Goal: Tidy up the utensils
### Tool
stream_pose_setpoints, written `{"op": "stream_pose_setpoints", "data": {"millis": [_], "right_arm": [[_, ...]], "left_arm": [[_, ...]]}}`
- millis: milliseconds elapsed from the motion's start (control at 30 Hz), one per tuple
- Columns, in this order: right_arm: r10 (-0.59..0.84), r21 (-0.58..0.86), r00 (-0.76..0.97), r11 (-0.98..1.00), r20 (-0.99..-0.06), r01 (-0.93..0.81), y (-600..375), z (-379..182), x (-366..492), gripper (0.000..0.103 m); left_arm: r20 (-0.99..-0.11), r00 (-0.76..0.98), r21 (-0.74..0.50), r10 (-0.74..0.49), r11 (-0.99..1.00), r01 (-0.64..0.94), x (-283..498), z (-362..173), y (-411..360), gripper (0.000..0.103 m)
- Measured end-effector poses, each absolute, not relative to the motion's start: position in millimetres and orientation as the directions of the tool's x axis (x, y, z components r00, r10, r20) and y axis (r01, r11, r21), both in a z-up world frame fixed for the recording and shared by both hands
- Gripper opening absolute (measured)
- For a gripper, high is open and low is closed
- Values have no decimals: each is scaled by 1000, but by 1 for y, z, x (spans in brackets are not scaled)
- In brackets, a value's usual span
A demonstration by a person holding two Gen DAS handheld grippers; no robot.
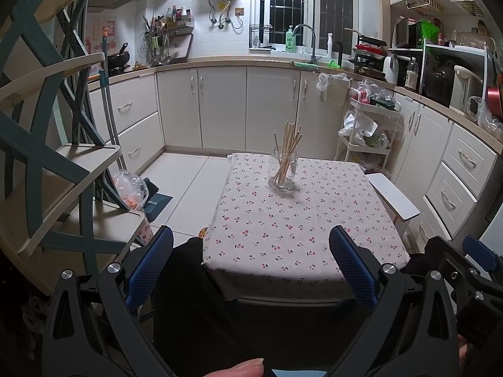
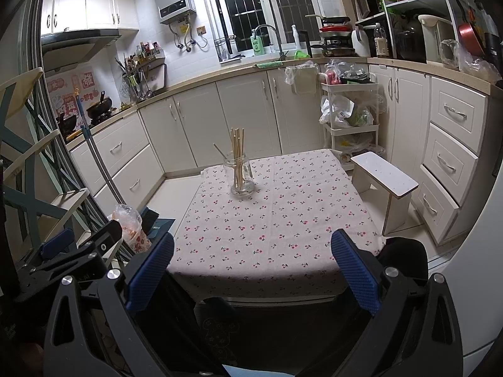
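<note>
Kitchen cabinets ring a low surface [image 1: 301, 220] under a cherry-print cloth, and toward its far side stands a clear glass jar [image 1: 282, 172] holding a loose bundle of wooden chopsticks [image 1: 287, 147] that lean outward above the rim. Each hand-held gripper, left [image 1: 251, 264] and right [image 2: 253, 267], hovers at the near edge with its blue fingers spread wide and holding nothing. A careless reach could likely knock the leaning sticks and tip the light jar.
</note>
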State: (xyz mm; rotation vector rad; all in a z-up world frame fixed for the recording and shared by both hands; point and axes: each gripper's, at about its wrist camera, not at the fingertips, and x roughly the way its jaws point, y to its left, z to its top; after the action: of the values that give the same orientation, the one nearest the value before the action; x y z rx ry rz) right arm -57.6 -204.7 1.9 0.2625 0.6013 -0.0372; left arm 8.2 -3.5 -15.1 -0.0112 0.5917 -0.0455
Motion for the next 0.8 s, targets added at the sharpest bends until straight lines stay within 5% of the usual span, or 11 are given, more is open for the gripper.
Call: {"op": "stream_pose_setpoints", "data": {"millis": [800], "right_arm": [[36, 233, 829, 966, -558, 115, -211, 8, -60, 96]], "left_arm": [[-572, 817, -26, -74, 997, 72, 4, -17, -3, 95]]}}
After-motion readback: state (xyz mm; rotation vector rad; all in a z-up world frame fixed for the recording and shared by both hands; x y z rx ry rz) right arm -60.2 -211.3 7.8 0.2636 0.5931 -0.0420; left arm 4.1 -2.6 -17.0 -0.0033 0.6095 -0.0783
